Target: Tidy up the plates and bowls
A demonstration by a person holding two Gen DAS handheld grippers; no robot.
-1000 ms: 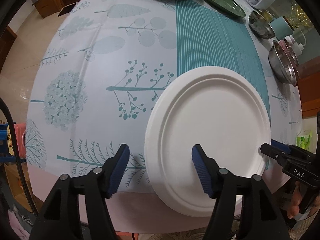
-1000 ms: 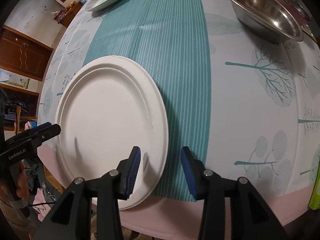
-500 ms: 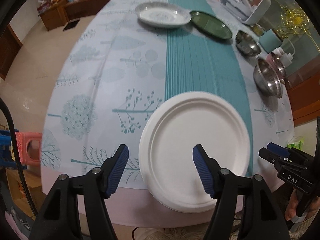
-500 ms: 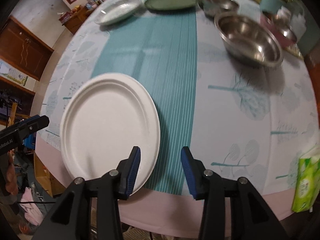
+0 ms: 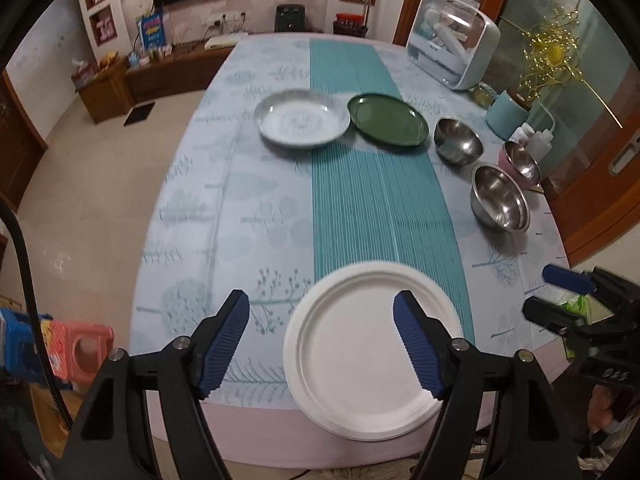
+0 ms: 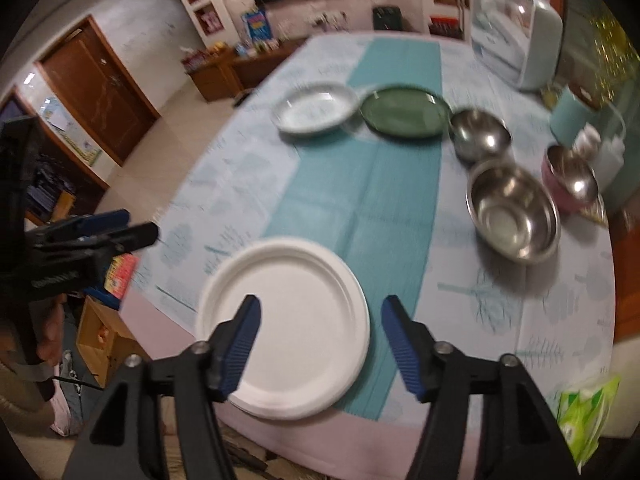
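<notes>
Both claws have lifted clear, jaws just widened and gripping nothing, left claw [image 5: 322, 342] and right claw [image 6: 320, 350] hovering above the white plate [image 5: 374, 350], which overhangs the bench [image 5: 248, 184] edge and could tip if clipped.

The 2 grippers, left gripper [image 5: 321, 344] and right gripper [image 6: 320, 346], hang tilted steeply downward, jaws just opening, nothing between the pads.

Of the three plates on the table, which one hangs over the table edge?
The white plate, plain and closest to the cameras: its near rim reaches past the tablecloth's pink border. The patterned pale plate and the green plate lie side by side, fully on the table, far off.
</notes>
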